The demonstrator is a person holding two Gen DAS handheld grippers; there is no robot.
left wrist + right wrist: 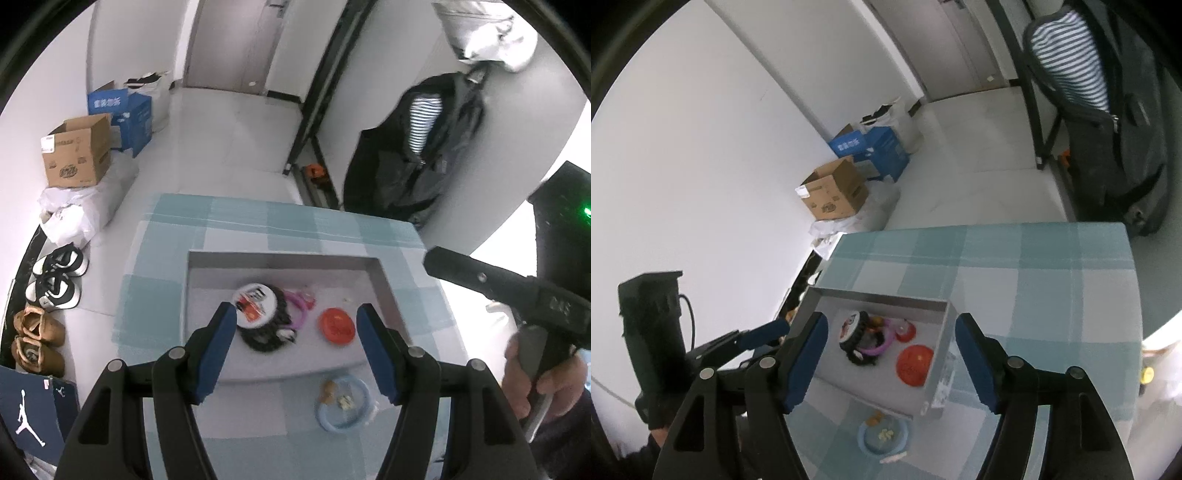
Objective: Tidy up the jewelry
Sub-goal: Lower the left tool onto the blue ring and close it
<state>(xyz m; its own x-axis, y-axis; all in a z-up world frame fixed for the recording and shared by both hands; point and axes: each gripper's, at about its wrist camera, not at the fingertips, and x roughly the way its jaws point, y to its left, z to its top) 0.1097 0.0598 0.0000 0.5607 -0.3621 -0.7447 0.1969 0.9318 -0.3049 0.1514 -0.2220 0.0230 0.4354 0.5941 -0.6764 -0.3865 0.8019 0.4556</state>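
Both claws, left claw [295, 325] and right claw [890, 339], gape empty; below them, approach the blue bangle [342, 406] squarely, pinching its rim.

A: State of the left gripper [295, 347]?

B: Jaws apart, blue pads [218, 354] facing each other, nothing between them. It points forward and downward.

A: And the right gripper [890, 354]?

B: Same condition: jaws spread wide, no contact on either pad, angled downward.

A: Are the hands visible?

B: The right hand [535, 380] shows in the left wrist view, fingers wrapped round the handle. The left hand [659, 430] is barely visible below its gripper body.
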